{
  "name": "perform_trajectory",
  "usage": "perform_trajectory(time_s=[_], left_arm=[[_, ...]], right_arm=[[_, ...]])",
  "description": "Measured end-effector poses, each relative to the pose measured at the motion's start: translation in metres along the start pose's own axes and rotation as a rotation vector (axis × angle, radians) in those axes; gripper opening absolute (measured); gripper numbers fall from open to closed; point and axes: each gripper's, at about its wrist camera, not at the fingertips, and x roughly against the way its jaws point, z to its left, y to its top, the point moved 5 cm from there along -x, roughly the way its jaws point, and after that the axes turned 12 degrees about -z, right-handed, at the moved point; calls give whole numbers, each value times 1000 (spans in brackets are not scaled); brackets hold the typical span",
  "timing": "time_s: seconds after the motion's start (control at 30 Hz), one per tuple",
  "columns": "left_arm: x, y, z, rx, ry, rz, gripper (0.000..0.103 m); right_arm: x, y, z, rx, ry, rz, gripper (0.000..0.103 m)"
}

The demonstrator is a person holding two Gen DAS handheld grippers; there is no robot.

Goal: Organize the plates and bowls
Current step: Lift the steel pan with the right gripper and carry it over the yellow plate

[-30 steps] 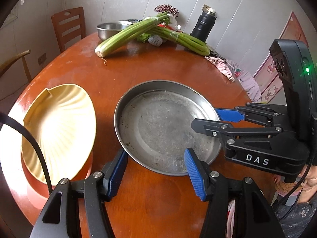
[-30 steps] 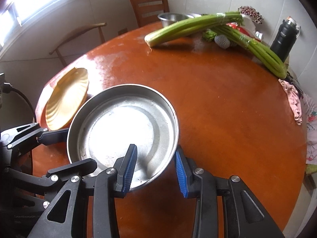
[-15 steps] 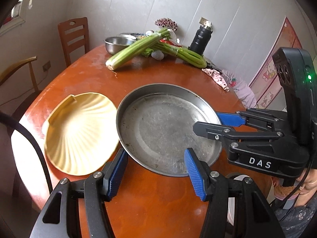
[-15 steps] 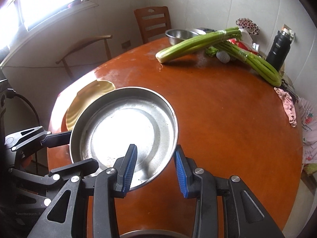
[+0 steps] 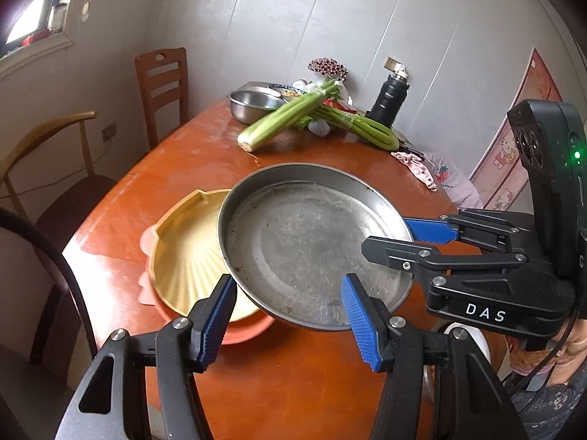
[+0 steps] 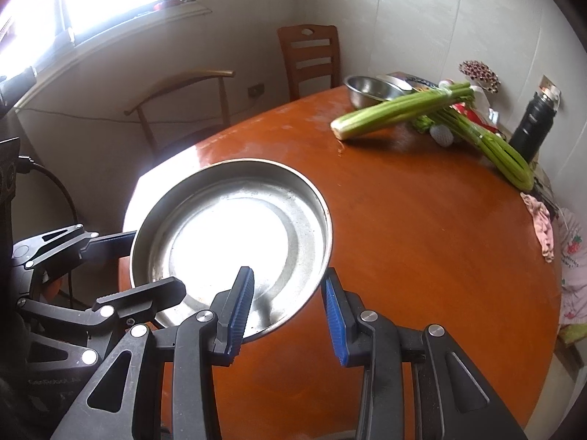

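Steel catches the window light as a wide, shallow pan (image 5: 308, 242) hangs clear of the table (image 5: 293, 385), carried between two grippers. In the left wrist view, the left gripper (image 5: 288, 282) has its fingers clamped across the near rim, one pad outside the wall and one over the pan's floor. The right gripper (image 5: 387, 237) bites the rim on the far right side. Two holds on separate parts of the rim look meant to keep the broad pan level. It partly overlaps a yellow shell plate (image 5: 187, 256), which rests on a pink plate (image 5: 249, 332) near the table's left edge. That suggests the pan is headed onto this stack. Celery (image 5: 286, 117), a steel bowl (image 5: 253, 104) and a black flask (image 5: 390, 101) stand well apart at the far side, out of the way.

In the right wrist view, the pan (image 6: 234, 234) sits low and left, hiding the plates beneath it. The right gripper (image 6: 287, 273) straddles the rim, fingers closed on it. The left gripper (image 6: 157, 262) pinches the rim's left side. Bare table (image 6: 422, 238) lies to the right, with the celery (image 6: 396, 110) and bowl (image 6: 367, 90) beyond. Setting the pan down squarely on the curved shell plate likely calls for a slow, even descent, or it may rock.
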Motion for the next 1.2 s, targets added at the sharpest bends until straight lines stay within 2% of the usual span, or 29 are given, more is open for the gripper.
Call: perform_trajectory(time_s=[0.33,0.9,1.2], left_arm=[[8,13,31,-11,30,-36,59],[-45,-25,75,54,49,90,59],[-52,-31,86,74,53,107,59]], right_arm=[[-25,17,26,9,24,8,39],[-104,-11,37,32,14,184,39],[-112,-15,42,32,18,208,41]])
